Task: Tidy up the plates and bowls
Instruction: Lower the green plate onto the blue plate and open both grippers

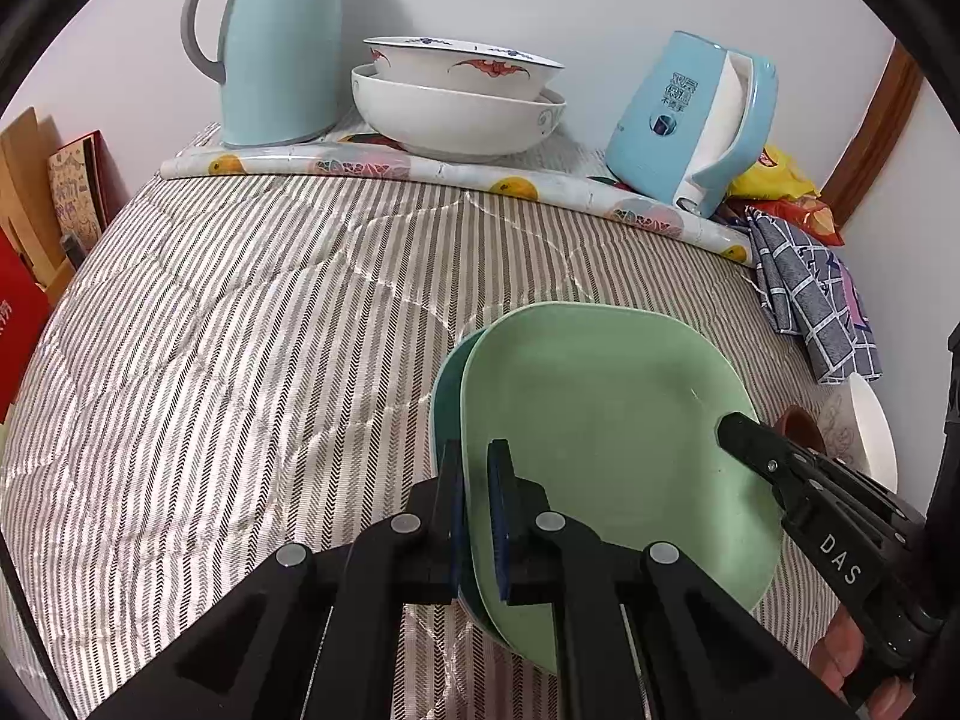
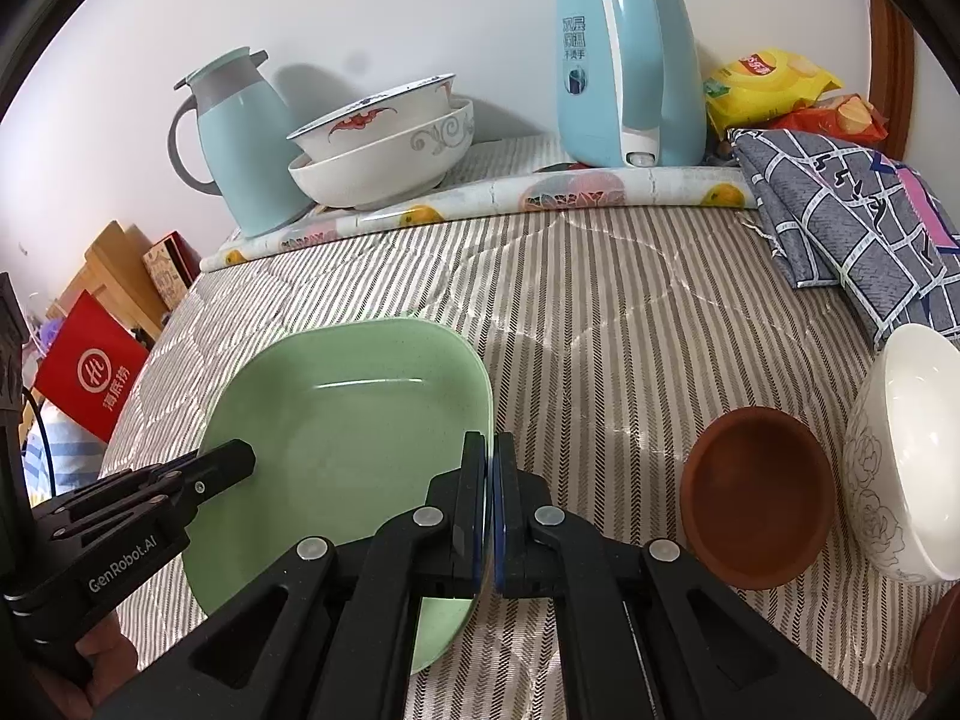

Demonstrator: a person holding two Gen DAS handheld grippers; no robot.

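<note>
A light green square plate [image 1: 606,438] lies on a darker teal plate [image 1: 443,408] on the striped cloth. My left gripper [image 1: 477,468] is shut on the near left rims of both plates. My right gripper [image 2: 489,462] is shut on the green plate's [image 2: 348,420] right rim; it shows in the left wrist view [image 1: 741,429] too. A brown bowl [image 2: 759,495] and a white flowered bowl [image 2: 900,456] stand to the right. Two stacked white bowls [image 1: 459,99] sit at the back.
A blue thermos jug [image 1: 279,42] and a blue electric kettle [image 1: 690,120] stand on a fruit-print mat [image 1: 420,168] by the wall. Snack bags [image 2: 774,90] and a checked cloth [image 2: 852,222] lie at the back right. Boxes [image 2: 90,372] stand beyond the left edge.
</note>
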